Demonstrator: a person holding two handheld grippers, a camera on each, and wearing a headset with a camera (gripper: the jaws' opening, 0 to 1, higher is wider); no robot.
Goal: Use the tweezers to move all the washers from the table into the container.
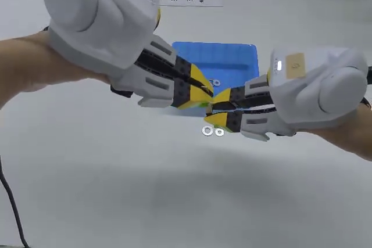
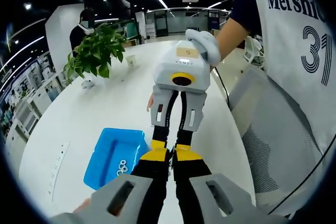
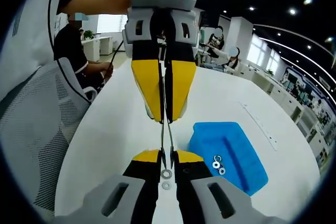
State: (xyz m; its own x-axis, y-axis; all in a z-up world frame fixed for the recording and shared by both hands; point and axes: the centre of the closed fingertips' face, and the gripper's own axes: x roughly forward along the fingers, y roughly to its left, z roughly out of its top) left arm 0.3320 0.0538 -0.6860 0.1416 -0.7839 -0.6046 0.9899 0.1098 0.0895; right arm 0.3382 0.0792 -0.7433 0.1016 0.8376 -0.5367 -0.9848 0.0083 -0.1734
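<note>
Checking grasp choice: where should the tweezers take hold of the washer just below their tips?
Pinch the ring of the washer below the tweezers: one tip through the hole, one outside the rim, coming down from above. It lies flat on the table, so likely its thin edge gives nothing to pinch sideways.

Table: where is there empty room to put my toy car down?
Bare table stretches near you, this side of the two washers, and beyond the blue container. It's crowded where the left gripper and right gripper meet by the washers.
</note>
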